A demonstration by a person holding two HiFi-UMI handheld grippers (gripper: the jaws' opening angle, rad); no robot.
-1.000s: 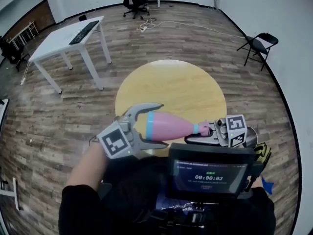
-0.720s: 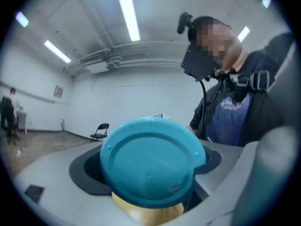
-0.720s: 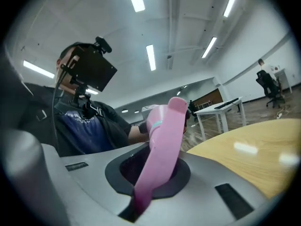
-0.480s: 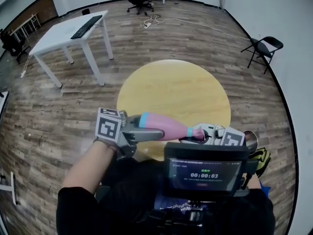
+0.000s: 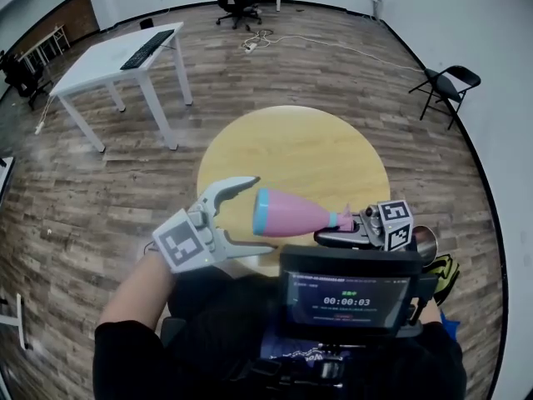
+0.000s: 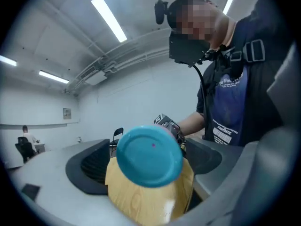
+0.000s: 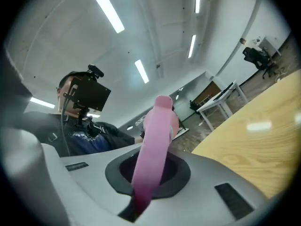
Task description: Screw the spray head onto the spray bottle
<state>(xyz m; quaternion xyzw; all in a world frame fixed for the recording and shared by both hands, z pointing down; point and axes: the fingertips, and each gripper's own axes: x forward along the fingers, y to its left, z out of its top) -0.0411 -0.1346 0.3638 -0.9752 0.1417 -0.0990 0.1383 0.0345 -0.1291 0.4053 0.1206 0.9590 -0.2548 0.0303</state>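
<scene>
left gripper let go, jaws apart round bottle base | right gripper clamps narrow end

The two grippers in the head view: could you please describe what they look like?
Both are grey, two-fingered tools. The left gripper has long curved fingers and a cube with a black-and-white square marker. The right gripper carries a similar marker cube. The person wears a black sleeve.
</scene>
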